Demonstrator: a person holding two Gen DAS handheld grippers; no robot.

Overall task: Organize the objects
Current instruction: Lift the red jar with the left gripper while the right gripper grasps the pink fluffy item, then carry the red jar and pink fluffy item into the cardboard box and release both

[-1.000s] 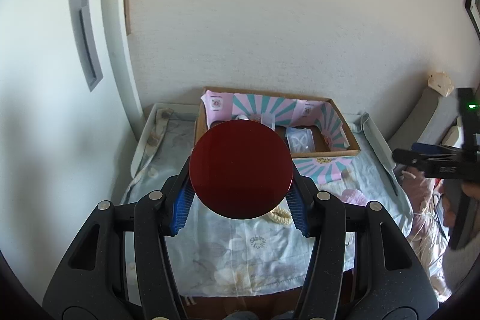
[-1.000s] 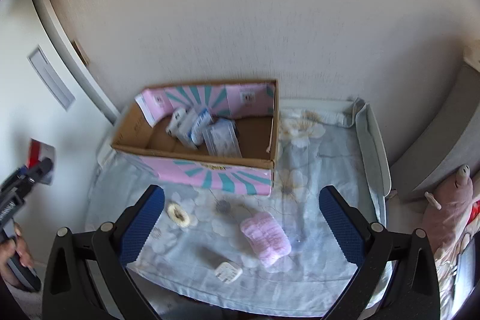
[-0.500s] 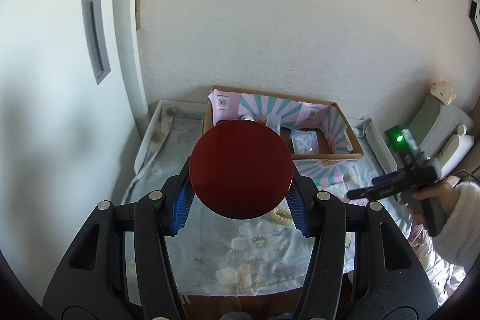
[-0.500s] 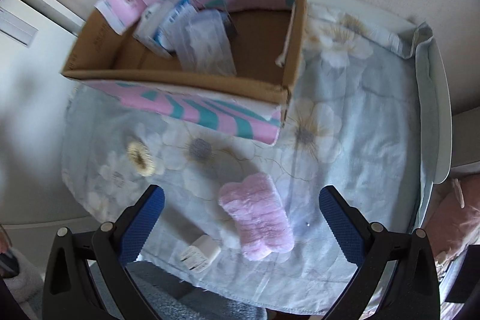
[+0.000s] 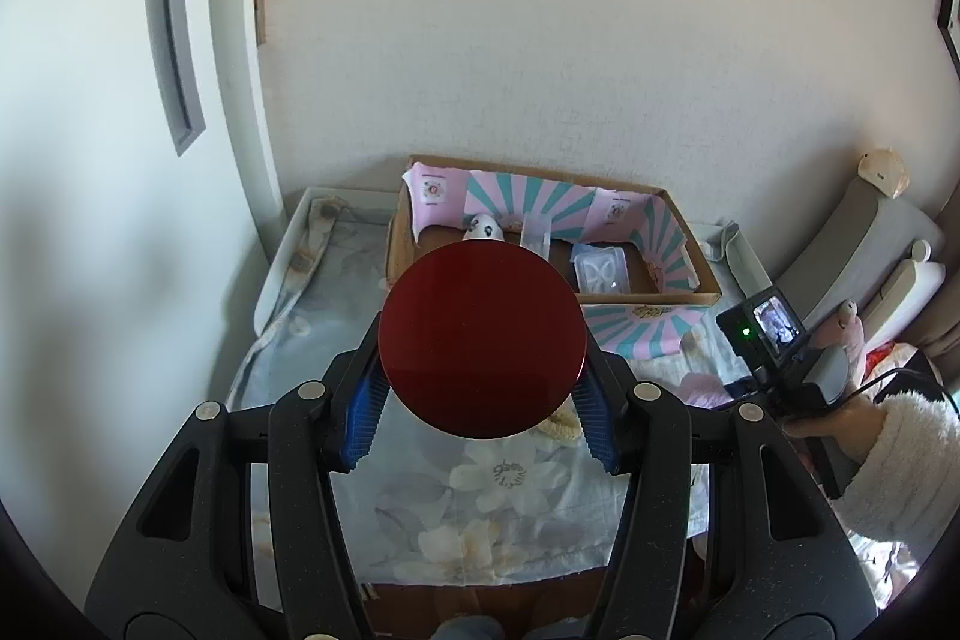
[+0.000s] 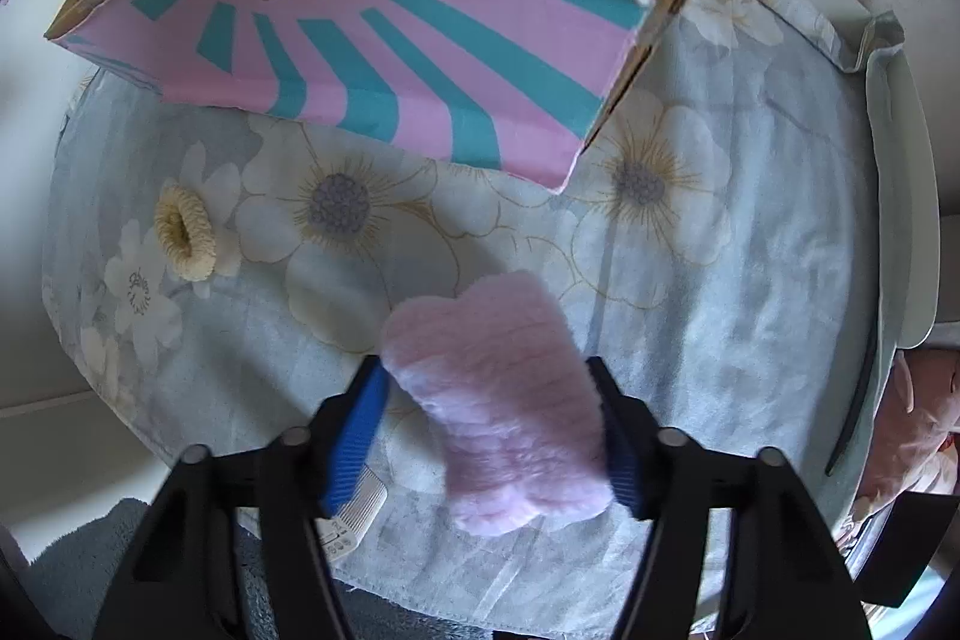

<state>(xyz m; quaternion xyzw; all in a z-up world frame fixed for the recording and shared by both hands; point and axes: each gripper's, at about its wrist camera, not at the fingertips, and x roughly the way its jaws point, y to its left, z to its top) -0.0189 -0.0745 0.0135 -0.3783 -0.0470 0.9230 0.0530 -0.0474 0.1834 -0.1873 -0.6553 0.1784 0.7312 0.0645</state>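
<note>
My left gripper [image 5: 480,400] is shut on a round dark red disc [image 5: 482,340], held high above the table in front of the cardboard box [image 5: 648,295] lined with pink and teal paper. In the right wrist view my right gripper [image 6: 492,430] is low over the floral cloth [image 6: 720,280], its blue pads [image 6: 354,436] close on both sides of a fluffy pink pad [image 6: 504,400]; the jaws are closed to about its width. A cream scrunchie [image 6: 183,238] lies to the left, and a white charger [image 6: 354,514] is near the left finger.
The box [image 6: 390,40] stands just beyond the pink pad and holds several small packets [image 5: 600,271]. The right gripper's body and hand [image 5: 804,376] show at the right of the left wrist view. A wall runs behind the table; cushions [image 5: 864,244] sit at the right.
My right gripper has dropped low to the cloth and closed in around the pink pad. My left gripper has stayed nearly still, holding the red disc.
</note>
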